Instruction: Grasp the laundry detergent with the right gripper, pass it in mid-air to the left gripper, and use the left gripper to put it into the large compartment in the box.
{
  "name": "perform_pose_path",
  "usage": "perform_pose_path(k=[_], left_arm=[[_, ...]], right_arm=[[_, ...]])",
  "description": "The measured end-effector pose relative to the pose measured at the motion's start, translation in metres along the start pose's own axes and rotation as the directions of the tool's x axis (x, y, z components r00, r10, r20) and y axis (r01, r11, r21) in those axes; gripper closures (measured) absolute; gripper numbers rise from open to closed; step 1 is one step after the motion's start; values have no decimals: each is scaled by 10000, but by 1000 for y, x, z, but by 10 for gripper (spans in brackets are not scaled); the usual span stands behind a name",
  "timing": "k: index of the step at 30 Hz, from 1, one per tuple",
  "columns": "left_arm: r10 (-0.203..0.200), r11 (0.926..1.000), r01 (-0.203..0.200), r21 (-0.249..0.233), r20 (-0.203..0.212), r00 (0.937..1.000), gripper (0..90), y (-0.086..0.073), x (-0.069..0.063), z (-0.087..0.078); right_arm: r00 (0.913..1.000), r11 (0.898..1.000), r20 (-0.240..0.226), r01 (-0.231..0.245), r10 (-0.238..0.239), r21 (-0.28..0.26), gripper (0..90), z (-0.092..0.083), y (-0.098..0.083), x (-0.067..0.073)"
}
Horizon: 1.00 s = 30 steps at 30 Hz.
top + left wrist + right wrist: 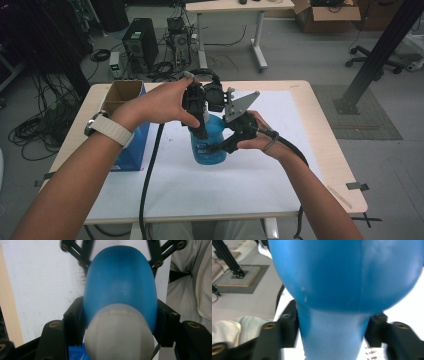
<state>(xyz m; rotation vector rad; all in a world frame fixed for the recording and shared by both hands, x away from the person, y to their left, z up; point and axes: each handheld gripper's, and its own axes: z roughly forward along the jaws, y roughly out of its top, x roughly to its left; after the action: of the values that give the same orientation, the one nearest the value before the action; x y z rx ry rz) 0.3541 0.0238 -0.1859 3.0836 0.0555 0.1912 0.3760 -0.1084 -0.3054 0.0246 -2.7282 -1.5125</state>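
Note:
A blue spray bottle (pixel 209 150) stands upright on the white sheet (pixel 230 185) near the middle of the table. My left gripper (pixel 200 127) comes down on its top from the left. In the left gripper view the pads of that gripper (pixel 120 325) press both sides of the bottle (pixel 120 282) just behind its pale cap (pixel 120 337). My right gripper (pixel 223 146) reaches in from the right. In the right gripper view its jaws (pixel 332 332) flank the bottle's narrow neck (pixel 334 335) very closely, with no squeeze to be seen.
An open blue cardboard box (pixel 131 145) stands at the table's left, close to my left forearm. A black cable (pixel 150 170) runs over the sheet toward the front edge. Beyond the table are a computer tower (pixel 140 45), cables and a desk leg (pixel 257 45) on the floor.

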Motion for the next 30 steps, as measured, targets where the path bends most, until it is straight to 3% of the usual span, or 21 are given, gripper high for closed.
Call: perform_pose_path(k=[5,8,12,13,15,17,19,24,26,27,28,29,30], left_arm=[[-208,9993,210,318,-60,9998,383,-3,1,-2],[-393,9984,396,392,-92,9992,382,-6,2,-5],[-645,9970,648,416,-66,9979,383,-11,3,-10],[-815,9958,817,404,-57,9967,382,-12,4,-13],[-1222,9914,1225,467,-85,9925,382,-15,6,-19],[-1695,9841,1704,499,-226,9853,382,-17,7,-25],[-2194,9735,2213,575,-370,9749,382,-18,9,-32],[-3331,9395,3378,570,-784,9396,382,-25,16,-49],[-3824,9207,3873,475,-879,9198,382,-29,20,-58],[-4163,9062,4210,408,-896,9048,382,-31,21,-62],[-4350,8974,4396,371,-919,8957,382,-33,23,-65],[-4603,8849,4647,310,-947,8827,382,-36,26,-70],[-5015,8626,5055,201,-962,8598,382,-40,28,-75]], right_arm=[[9991,9995,310,-299,295,124,104,-11,-11,0],[9965,9974,598,-607,583,397,77,-18,-20,-2],[9860,9898,1086,-1327,1265,512,28,-26,-33,-4],[9830,9866,1224,-1466,1372,718,17,-28,-36,-5],[9727,9763,1929,-1584,1287,1472,23,-31,-40,-3],[9692,9664,2097,-1706,1294,1924,28,-36,-42,-2],[9682,9570,2199,-1714,1196,2340,28,-43,-43,0],[9630,9361,2514,-1743,973,3056,29,-62,-42,3],[9604,9315,2634,-1753,907,3186,29,-69,-42,5],[9589,9295,2697,-1761,877,3241,29,-73,-41,5],[9571,9273,2762,-1800,881,3281,28,-77,-41,6],[9563,9262,2800,-1789,845,3317,28,-80,-41,6],[9537,9236,2888,-1838,845,3366,28,-83,-41,6]])
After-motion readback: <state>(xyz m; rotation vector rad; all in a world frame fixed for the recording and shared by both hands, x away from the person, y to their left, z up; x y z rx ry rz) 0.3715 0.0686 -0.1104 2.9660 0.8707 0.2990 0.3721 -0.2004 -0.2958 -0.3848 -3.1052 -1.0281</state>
